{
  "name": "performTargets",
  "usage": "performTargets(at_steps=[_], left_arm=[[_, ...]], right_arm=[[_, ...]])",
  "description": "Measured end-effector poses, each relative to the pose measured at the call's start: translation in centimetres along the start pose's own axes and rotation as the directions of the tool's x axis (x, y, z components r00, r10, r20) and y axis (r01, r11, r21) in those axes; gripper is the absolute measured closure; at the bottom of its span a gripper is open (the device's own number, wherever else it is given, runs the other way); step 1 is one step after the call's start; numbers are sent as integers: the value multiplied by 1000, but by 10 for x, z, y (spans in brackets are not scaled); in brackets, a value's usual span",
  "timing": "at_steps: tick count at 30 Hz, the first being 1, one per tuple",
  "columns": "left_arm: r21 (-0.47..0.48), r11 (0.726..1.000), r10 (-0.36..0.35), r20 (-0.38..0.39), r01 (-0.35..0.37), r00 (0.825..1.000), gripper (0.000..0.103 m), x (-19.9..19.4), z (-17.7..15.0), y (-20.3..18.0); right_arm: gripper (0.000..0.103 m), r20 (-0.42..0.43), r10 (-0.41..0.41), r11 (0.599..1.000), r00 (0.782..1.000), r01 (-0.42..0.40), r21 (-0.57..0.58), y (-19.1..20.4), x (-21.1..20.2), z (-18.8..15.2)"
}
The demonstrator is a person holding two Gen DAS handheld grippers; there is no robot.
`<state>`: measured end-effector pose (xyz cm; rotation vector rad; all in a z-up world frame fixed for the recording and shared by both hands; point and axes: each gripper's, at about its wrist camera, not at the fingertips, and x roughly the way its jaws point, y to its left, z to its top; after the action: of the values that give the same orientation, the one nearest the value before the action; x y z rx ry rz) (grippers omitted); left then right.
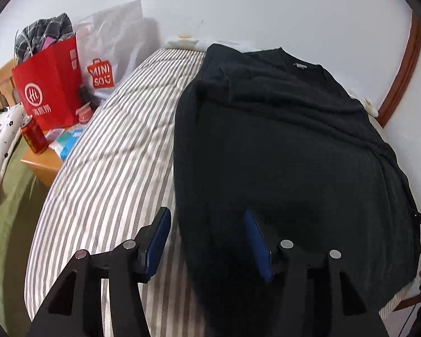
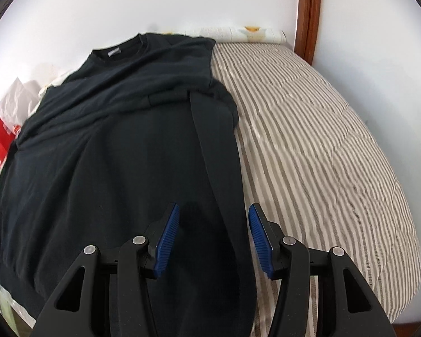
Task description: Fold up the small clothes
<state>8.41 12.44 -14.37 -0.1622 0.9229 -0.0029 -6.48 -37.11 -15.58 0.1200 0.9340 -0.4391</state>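
On striped bedding (image 2: 322, 140) by white wall (image 2: 182, 0), black garment (image 2: 112, 140)

The black knit sweater (image 1: 280, 146) runs past the bottom edge in both views, its hem unseen. The small grey neck label (image 1: 300, 65) is too blurred to read.
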Motion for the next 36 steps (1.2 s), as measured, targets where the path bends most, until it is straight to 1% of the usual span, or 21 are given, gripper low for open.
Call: performTargets(at_steps=[4, 7, 12, 15, 16, 18, 19, 20, 21, 22, 26, 32, 36], left_arm=[[-5, 1000, -23, -17, 23, 1000, 51, -2, -17, 8], [23, 999, -22, 0, 22, 1000, 51, -6, -25, 5], [61, 998, 3, 18, -4, 1000, 54, -8, -33, -4], [99, 995, 27, 27, -29, 999, 57, -9, -38, -15], [106, 994, 30, 30, -33, 999, 61, -9, -38, -16], [108, 994, 25, 34, -28, 999, 68, -10, -39, -19], [105, 994, 21, 35, -24, 999, 71, -10, -39, -19], [104, 994, 17, 36, -21, 999, 78, -11, -40, -20], [101, 995, 16, 39, -20, 999, 88, -11, -39, -21], [92, 996, 15, 41, -19, 999, 93, -10, -39, -21], [64, 998, 13, 31, -15, 999, 96, -13, -37, -20], [49, 999, -27, 87, 23, 996, 96, -38, -40, -15], [40, 997, -69, 84, 66, 994, 96, -51, -47, -9]], right_arm=[[52, 26, 32, 999, 999, -32, 10, -3, -8, -14], [52, 31, 64, 998, 997, -64, 4, -2, -13, -22], [52, 64, 53, 998, 997, -50, -34, 5, -17, -34], [52, 81, 43, 999, 996, -41, -29, 8, -17, -36], [52, 83, 43, 999, 996, -41, -29, 9, -17, -37], [55, 88, 42, 999, 995, -39, -36, 12, -18, -38], [59, 92, 39, 998, 995, -35, -48, 14, -18, -39], [69, 97, 43, 997, 994, -37, -61, 16, -19, -41], [77, 101, 60, 996, 993, -53, -70, 18, -19, -41], [91, 102, 76, 995, 992, -68, -77, 20, -20, -41], [93, 125, 74, 993, 989, -62, -96, 23, -26, -42], [94, 184, 173, 985, 968, -167, -50, 1, -57, -42], [94, 191, 154, 986, 969, -139, -90, 5, -72, -49]])
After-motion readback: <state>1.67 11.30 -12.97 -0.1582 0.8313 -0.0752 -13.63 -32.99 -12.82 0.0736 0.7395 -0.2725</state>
